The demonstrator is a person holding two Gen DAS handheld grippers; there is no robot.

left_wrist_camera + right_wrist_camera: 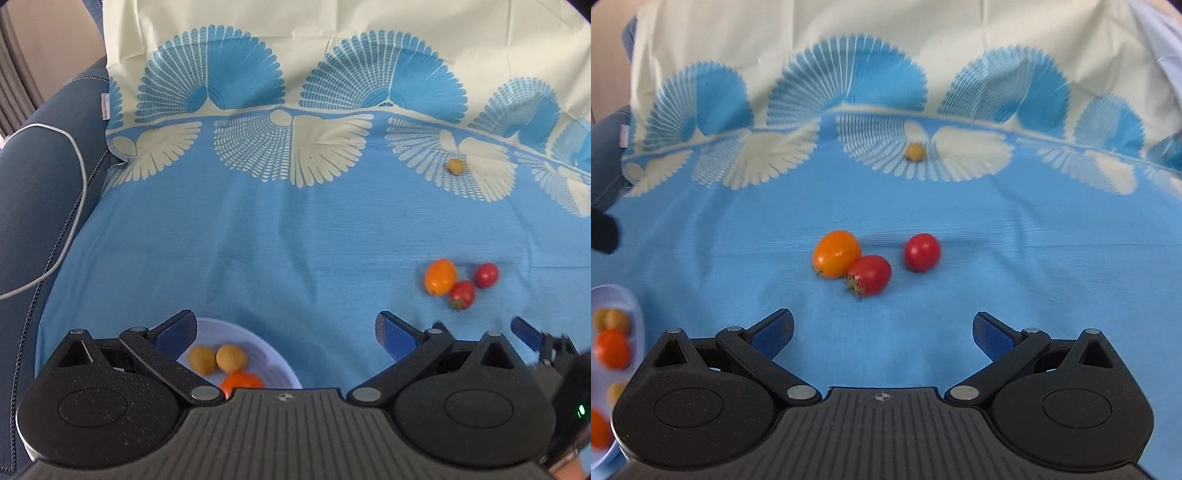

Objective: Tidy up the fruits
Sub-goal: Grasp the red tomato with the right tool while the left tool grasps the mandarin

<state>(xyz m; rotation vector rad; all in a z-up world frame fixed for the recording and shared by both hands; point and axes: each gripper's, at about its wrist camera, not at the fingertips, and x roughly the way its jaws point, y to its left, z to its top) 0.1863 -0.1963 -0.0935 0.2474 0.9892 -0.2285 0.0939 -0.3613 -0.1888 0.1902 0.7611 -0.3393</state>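
An orange tomato (836, 253), a red tomato with a green stem (870, 275) touching it, and a second red tomato (922, 252) lie on the blue cloth just ahead of my open, empty right gripper (882, 332). They also show in the left wrist view: the orange tomato (440, 276) and the two red tomatoes (462, 293) (486, 274). A small brown fruit (915, 152) (455, 166) lies far back. A pale plate (273, 354) holds two brown fruits (218, 359) and an orange tomato (242, 382) under my open, empty left gripper (286, 334).
The patterned blue and cream cloth (258, 240) covers the surface and rises at the back. A dark blue cushion with white piping (40, 206) borders the left. The plate (637, 314) sits at the right view's left edge, with several fruits. The right gripper's finger (528, 334) shows at the right.
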